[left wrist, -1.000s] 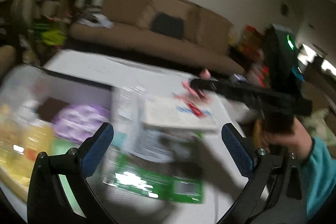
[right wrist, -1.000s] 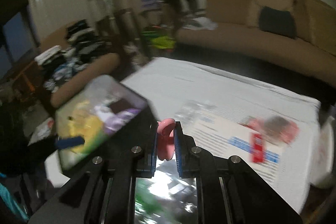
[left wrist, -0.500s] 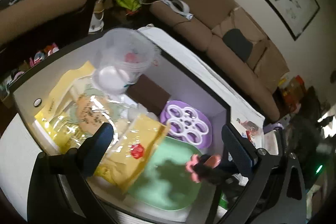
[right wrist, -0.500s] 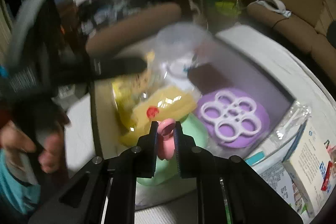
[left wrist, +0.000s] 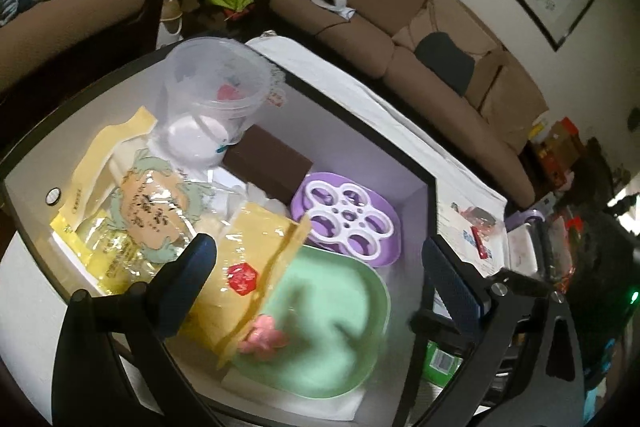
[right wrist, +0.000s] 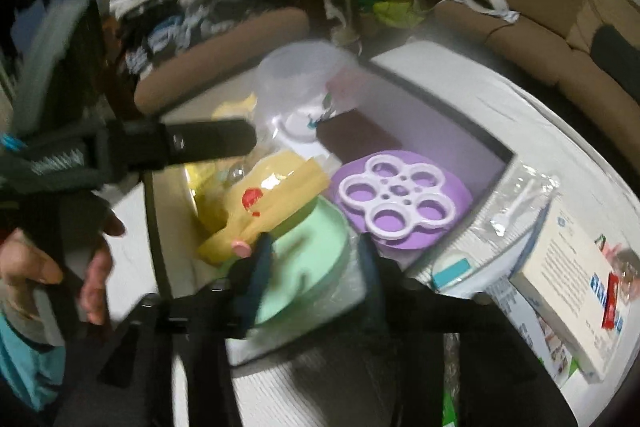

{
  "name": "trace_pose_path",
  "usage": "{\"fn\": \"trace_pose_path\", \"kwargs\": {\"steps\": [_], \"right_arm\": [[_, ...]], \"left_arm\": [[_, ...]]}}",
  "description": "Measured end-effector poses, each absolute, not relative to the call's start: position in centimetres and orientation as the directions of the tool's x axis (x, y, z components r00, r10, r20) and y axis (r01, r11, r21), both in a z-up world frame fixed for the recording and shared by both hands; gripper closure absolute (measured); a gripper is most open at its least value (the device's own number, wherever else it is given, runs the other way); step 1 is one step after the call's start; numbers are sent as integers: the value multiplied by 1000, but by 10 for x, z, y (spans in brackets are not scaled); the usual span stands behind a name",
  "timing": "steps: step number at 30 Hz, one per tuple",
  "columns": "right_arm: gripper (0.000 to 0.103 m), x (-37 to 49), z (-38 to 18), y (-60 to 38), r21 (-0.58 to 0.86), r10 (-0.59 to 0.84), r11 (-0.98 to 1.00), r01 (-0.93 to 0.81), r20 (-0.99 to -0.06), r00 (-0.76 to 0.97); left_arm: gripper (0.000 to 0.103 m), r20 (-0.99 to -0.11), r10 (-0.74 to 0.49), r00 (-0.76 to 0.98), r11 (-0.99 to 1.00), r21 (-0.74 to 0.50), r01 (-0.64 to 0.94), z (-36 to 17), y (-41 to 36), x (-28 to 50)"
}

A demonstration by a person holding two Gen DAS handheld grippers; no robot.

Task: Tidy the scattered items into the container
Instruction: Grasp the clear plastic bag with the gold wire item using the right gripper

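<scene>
The container (left wrist: 360, 123) is a black-rimmed box with pale walls, also in the right wrist view (right wrist: 472, 135). It holds yellow snack bags (left wrist: 256, 267), a clear plastic tub (left wrist: 212, 95), a brown block (left wrist: 268, 159), a purple flower-holed tray (left wrist: 348, 223) and a green plate (left wrist: 332, 315). A small pink piece (left wrist: 262, 337) lies on the green plate by a yellow bag; it also shows in the right wrist view (right wrist: 241, 247). My left gripper (left wrist: 316, 267) is open and empty above the box. My right gripper (right wrist: 312, 259) is open above the green plate (right wrist: 304, 247).
On the white table right of the box lie a white printed box (right wrist: 568, 267) with a red sachet (right wrist: 610, 307), a clear bag with a plastic spoon (right wrist: 520, 203) and a green packet (left wrist: 440, 359). A brown sofa (left wrist: 420, 39) stands behind.
My right gripper has opened and let go of the pink piece, which now lies on the green plate. The left gripper has stayed open over the box.
</scene>
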State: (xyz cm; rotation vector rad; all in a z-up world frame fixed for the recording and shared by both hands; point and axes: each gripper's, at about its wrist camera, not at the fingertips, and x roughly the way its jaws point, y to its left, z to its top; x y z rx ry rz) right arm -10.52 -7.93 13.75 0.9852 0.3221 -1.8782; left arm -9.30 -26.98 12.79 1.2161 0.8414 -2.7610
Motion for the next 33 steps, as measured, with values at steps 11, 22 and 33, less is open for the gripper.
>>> {"fn": "trace_pose_path", "kwargs": {"steps": [11, 22, 33], "right_arm": [[36, -147, 162, 74, 160, -558, -747, 645, -680, -477], [35, -201, 115, 178, 142, -396, -892, 430, -705, -589], [32, -302, 93, 205, 165, -335, -934, 318, -717, -611]], "left_arm": [[0, -626, 312, -715, -924, -376, -73, 148, -159, -102], [0, -633, 428, -645, -894, -400, -201, 120, -66, -118], [0, -701, 423, -575, -904, -372, -211, 84, -31, -130]]}}
